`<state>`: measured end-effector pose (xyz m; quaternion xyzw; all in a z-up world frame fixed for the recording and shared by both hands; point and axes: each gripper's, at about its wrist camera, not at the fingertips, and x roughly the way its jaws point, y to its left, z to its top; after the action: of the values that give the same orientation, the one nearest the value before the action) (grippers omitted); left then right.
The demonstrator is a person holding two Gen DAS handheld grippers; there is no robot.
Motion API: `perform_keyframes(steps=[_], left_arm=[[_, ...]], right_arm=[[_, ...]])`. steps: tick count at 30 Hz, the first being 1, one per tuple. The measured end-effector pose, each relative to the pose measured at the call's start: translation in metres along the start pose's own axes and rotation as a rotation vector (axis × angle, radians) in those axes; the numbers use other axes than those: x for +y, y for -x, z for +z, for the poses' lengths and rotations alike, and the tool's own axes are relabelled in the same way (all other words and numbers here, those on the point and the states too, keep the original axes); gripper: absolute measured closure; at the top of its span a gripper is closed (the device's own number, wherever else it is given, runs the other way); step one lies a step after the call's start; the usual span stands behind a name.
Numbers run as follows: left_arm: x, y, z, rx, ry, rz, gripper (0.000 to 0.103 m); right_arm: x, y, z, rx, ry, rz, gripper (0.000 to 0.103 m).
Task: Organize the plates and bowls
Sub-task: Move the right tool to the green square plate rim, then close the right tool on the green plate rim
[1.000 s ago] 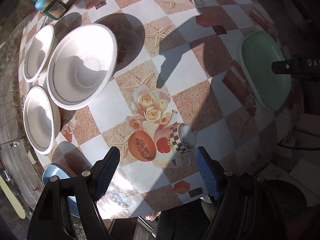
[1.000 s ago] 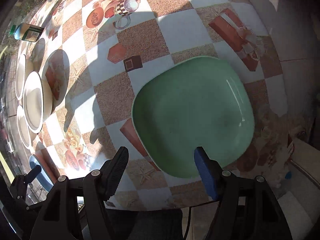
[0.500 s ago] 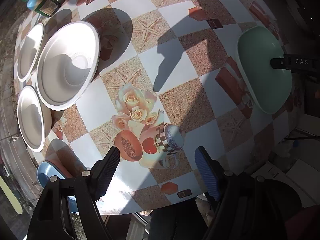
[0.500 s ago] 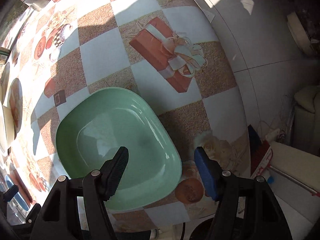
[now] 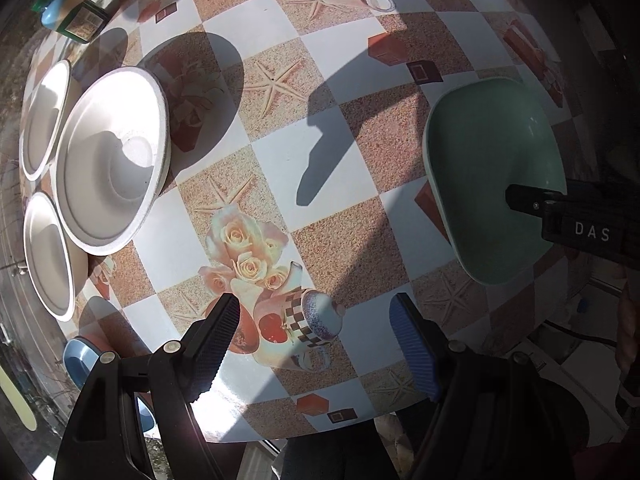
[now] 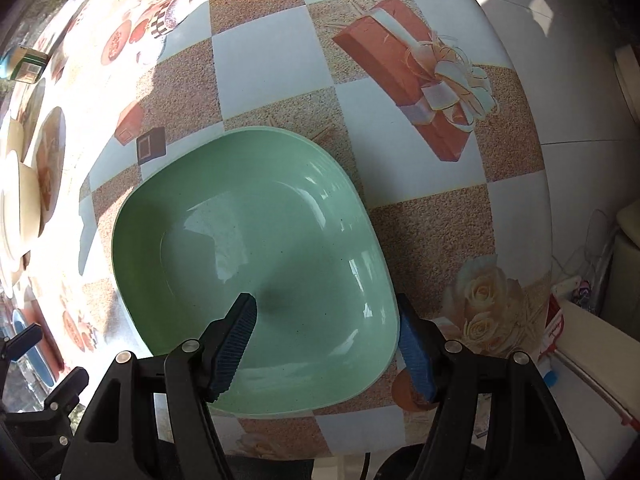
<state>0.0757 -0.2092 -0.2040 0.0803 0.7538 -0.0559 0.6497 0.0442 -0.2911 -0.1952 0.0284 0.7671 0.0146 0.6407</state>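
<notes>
A pale green squarish plate (image 6: 280,240) lies near the table's right edge, and it also shows in the left wrist view as the green plate (image 5: 488,176). My right gripper (image 6: 324,316) hangs open just above it. Its left finger is over the plate's inside and its right finger is outside the near right rim. One right finger (image 5: 528,200) reaches over the plate in the left wrist view. A large white bowl (image 5: 112,156) sits at the left between two smaller white bowls (image 5: 44,120) (image 5: 48,256). My left gripper (image 5: 314,320) is open over the patterned cloth with nothing between its fingers.
A small blue dish (image 5: 80,360) sits at the table's near left edge. A jar with a blue lid (image 5: 72,16) stands at the far left. The table's rim (image 6: 520,160) curves close behind the green plate, with tiled floor and white furniture beyond.
My right gripper has sunk toward the green plate, which now fills more of its view and lies between its fingers. My left gripper has drifted right and a little lower over the cloth.
</notes>
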Motion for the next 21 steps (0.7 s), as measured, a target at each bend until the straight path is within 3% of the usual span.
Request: perform_keyframes(steps=[6,21], left_arm=[[-0.007,0.000,0.021,-0.030,0.042,-0.022,0.023],[-0.036,-0.036,0.070,-0.026,0.095,-0.033,0.023]], right_arm=[[0.014,-0.002,-0.006,0.012,0.038,0.017,0.033],[-0.020,0.002,0.000,0.001,0.072,-0.046,0.033]])
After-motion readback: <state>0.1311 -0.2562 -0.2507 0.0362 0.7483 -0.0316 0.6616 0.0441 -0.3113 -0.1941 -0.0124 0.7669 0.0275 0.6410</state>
